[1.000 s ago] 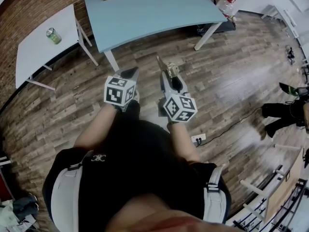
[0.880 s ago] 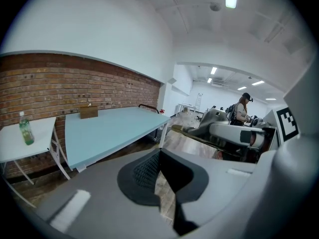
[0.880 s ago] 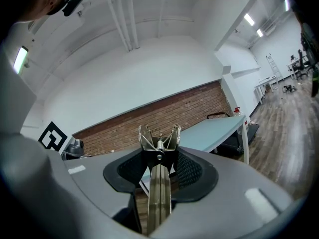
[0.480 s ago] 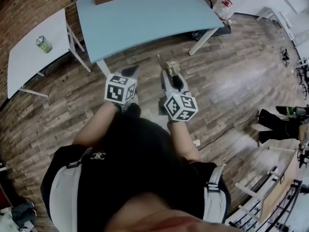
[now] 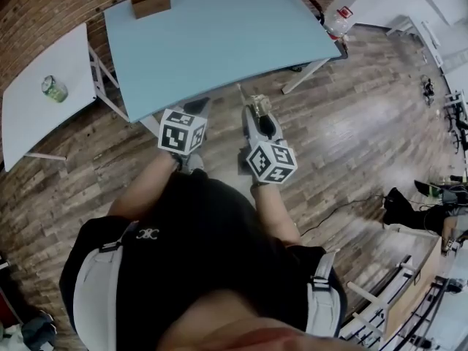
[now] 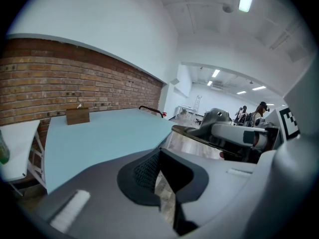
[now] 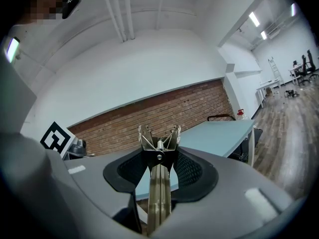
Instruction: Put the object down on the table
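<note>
A slim brass-coloured metal tool (image 7: 159, 193) with a forked wire head stands upright between the jaws of my right gripper (image 7: 159, 158), which is shut on it. From the head view the tool (image 5: 257, 106) pokes forward out of the right gripper (image 5: 257, 121), just short of the near edge of the light blue table (image 5: 219, 35). My left gripper (image 5: 197, 108) hovers beside it at the same edge. Its pads (image 6: 149, 169) meet with nothing between them. The blue table (image 6: 99, 133) lies ahead.
A brown box (image 5: 151, 2) sits at the blue table's far left corner. A white side table (image 5: 29, 115) to the left carries a green can (image 5: 53, 88). Wooden floor lies all around, with a bottle (image 5: 338, 22) and a cable to the right.
Both grippers and the person have moved forward, so the blue table's near edge now sits right in front of the jaws. The right gripper's hold on the tool is unchanged.
</note>
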The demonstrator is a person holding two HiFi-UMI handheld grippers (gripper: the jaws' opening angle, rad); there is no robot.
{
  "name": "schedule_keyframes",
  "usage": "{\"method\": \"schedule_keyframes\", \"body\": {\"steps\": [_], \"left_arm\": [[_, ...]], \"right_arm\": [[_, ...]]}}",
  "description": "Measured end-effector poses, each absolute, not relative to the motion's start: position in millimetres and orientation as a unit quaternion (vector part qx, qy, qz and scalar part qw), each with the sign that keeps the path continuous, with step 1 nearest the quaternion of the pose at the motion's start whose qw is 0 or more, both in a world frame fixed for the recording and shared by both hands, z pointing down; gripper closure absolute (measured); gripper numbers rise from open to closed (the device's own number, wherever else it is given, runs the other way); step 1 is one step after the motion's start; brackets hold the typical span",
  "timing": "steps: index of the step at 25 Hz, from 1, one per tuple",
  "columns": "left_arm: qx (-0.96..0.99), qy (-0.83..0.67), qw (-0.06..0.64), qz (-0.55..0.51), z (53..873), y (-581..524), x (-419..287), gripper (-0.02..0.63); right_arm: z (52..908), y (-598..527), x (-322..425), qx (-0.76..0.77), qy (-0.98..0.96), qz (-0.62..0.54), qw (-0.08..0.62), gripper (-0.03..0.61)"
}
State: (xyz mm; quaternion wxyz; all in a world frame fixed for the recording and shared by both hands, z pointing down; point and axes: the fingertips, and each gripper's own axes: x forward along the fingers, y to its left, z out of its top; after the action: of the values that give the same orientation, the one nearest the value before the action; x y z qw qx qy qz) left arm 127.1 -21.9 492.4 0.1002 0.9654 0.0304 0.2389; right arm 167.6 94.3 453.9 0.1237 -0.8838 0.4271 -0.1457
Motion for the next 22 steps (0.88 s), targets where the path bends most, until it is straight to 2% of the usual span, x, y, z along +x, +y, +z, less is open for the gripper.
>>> {"method": "schedule_keyframes", "body": {"steps": [15,22], "left_arm": [[0.961,0.021,0.135,0.24,500.6,-132.5,236.0,0.614],[0.959,0.004,0.139,0.248,508.6,-155.9,245.1,0.614]], "right_arm": [[458.4,-19.8,273.2,-0.873,0.449,-0.163,0.095,0.4],[469.6,-45.8,292.4,-0.865,0.459,-0.179,0.096,0.4]]}}
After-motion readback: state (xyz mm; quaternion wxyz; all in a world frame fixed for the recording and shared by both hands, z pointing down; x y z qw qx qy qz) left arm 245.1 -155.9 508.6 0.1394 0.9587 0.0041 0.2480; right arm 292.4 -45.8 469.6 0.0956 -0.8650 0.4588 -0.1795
